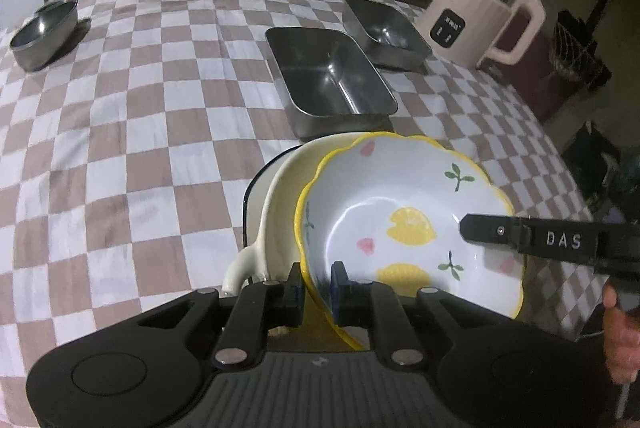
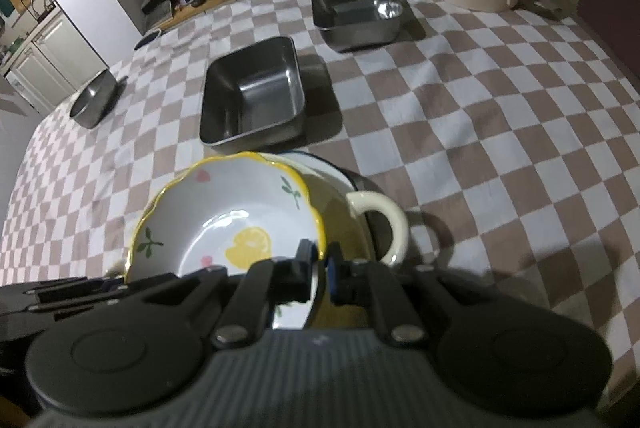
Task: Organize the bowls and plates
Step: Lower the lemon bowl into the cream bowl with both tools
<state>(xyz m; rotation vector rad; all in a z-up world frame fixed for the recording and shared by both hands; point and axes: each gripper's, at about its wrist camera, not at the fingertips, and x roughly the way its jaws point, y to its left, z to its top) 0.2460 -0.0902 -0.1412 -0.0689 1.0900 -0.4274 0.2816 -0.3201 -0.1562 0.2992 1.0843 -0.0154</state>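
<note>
Both grippers, left (image 1: 316, 292) and right (image 2: 318, 276), pinch lemon bowl (image 1: 400, 224) rim; uneven release could tip it off cream dish (image 1: 280, 203).

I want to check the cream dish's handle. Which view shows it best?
The right wrist view: the handle shows as a full loop beside the lemon bowl. The left wrist view shows only a stub of a handle beside the left gripper.
</note>
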